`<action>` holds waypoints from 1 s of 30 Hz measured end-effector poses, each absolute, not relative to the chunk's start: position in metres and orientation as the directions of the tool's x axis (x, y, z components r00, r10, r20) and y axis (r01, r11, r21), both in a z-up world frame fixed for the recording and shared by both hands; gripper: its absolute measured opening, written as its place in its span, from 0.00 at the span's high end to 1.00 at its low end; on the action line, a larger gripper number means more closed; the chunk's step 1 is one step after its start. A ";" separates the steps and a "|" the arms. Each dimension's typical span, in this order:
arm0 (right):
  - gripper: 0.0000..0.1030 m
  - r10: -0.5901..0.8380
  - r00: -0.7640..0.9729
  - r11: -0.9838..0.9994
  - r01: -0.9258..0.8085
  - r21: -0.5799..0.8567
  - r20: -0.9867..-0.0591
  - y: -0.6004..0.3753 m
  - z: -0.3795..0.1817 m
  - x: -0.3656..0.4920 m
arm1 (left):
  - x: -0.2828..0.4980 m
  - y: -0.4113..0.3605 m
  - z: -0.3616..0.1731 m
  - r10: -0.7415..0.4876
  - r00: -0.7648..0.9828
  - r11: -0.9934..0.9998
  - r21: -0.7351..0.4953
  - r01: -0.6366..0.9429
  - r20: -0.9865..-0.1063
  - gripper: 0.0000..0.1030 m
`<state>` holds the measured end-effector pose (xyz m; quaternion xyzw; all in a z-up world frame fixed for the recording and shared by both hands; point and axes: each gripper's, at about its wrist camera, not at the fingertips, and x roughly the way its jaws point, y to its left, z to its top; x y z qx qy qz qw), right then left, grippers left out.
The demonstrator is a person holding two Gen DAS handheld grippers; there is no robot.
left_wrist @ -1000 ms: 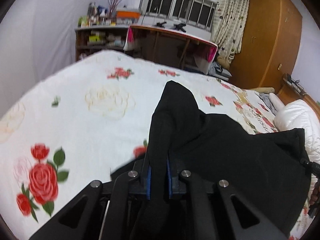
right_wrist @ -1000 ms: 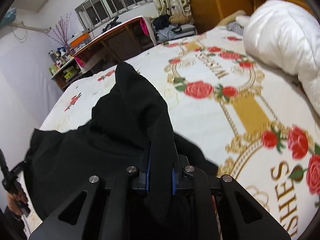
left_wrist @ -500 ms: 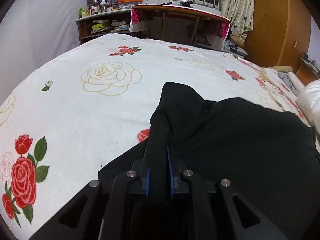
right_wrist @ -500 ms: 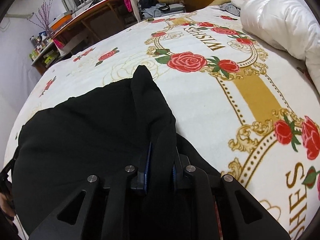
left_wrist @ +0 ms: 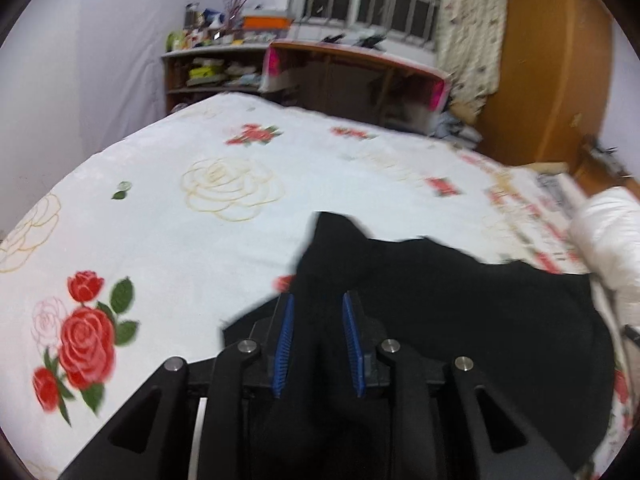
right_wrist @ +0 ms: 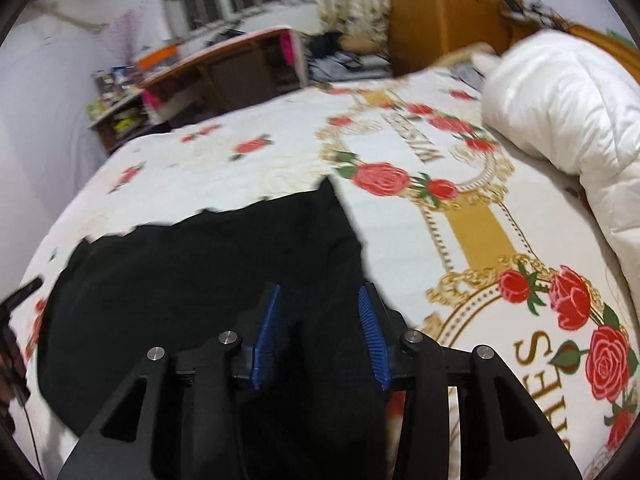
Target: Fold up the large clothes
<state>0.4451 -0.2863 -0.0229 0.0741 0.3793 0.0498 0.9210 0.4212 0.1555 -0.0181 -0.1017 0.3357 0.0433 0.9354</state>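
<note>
We have the black garment [left_wrist: 460, 320] spread on the near part of the bed [left_wrist: 180, 220], its far edge ragged and one corner peaking up. The jaws of our left gripper [left_wrist: 316, 344] have just been opening, slightly parted, with cloth lying loose between the pads. Our right gripper [right_wrist: 320, 336] has just been opening wider, fabric between its jaws too. If we pull away now, the ribbed pads could snag the cloth and undo the fold.

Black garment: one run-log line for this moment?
black garment flat on bed | left gripper opening, cloth between fingers | right gripper opening, same
</note>
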 end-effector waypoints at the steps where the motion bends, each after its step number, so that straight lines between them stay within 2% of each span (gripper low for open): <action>1: 0.58 0.174 0.709 0.981 -0.065 0.183 -0.683 -0.274 -0.024 0.429 | 0.410 0.141 -0.017 -0.024 0.777 0.979 -0.173 -0.109 -0.629 0.73; 5: 0.57 0.224 0.676 0.974 -0.156 0.161 -0.702 -0.234 -0.050 0.397 | 0.384 0.077 -0.034 -0.161 0.764 0.982 -0.176 0.063 -0.624 0.73; 7: 0.56 0.189 0.660 0.981 -0.152 0.117 -0.727 -0.224 -0.072 0.403 | 0.393 0.050 -0.054 -0.168 0.731 0.985 -0.131 0.108 -0.662 0.73; 12: 0.54 0.163 0.653 0.986 -0.089 0.139 -0.740 -0.240 -0.093 0.449 | 0.435 0.057 -0.083 -0.126 0.722 0.986 -0.169 0.013 -0.681 0.73; 17: 0.54 0.148 0.633 0.989 -0.081 0.124 -0.760 -0.240 -0.098 0.469 | 0.449 0.052 -0.084 -0.101 0.691 0.991 -0.137 0.003 -0.716 0.73; 20: 0.54 0.130 0.632 0.991 -0.066 0.114 -0.764 -0.242 -0.078 0.465 | 0.442 0.057 -0.061 -0.098 0.690 0.991 -0.137 -0.002 -0.717 0.73; 25: 0.54 0.171 0.699 0.985 -0.101 0.140 -0.694 -0.242 -0.041 0.470 | 0.463 0.074 -0.044 -0.020 0.741 0.999 -0.036 -0.006 -0.672 0.73; 28: 0.54 0.129 0.643 0.992 -0.082 0.100 -0.755 -0.244 -0.063 0.505 | 0.493 0.102 -0.070 0.041 0.678 0.996 -0.023 -0.085 -0.734 0.73; 30: 0.54 0.108 0.607 0.994 -0.058 0.091 -0.787 -0.254 -0.085 0.524 | 0.495 0.119 -0.083 0.036 0.686 0.992 -0.059 -0.115 -0.727 0.73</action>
